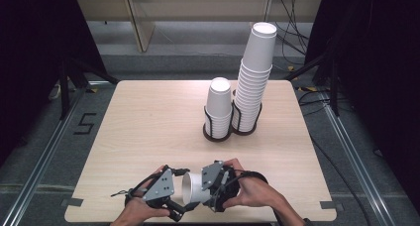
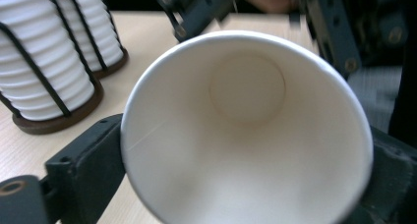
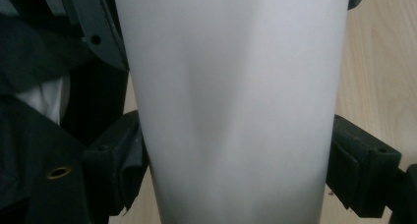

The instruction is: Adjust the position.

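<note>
A white paper cup [image 1: 193,189] lies on its side just above the table's front edge, mouth toward the left. My left gripper [image 1: 181,194] is shut on its rim. The left gripper view looks straight into the cup [image 2: 246,135], whose rim is pinched between the black jaws of that gripper [image 2: 241,172]. My right gripper [image 1: 210,189] is shut on the cup's body from the right. In the right gripper view the cup's wall [image 3: 236,106] stands between the two pads of this gripper [image 3: 241,170], both touching it.
On the wooden table [image 1: 148,127], a double black wire holder [image 1: 218,133] stands at the far middle. It carries a short cup stack [image 1: 219,104] and a tall, leaning cup stack [image 1: 255,77]. Both stacks [image 2: 39,62] appear at the left of the left gripper view.
</note>
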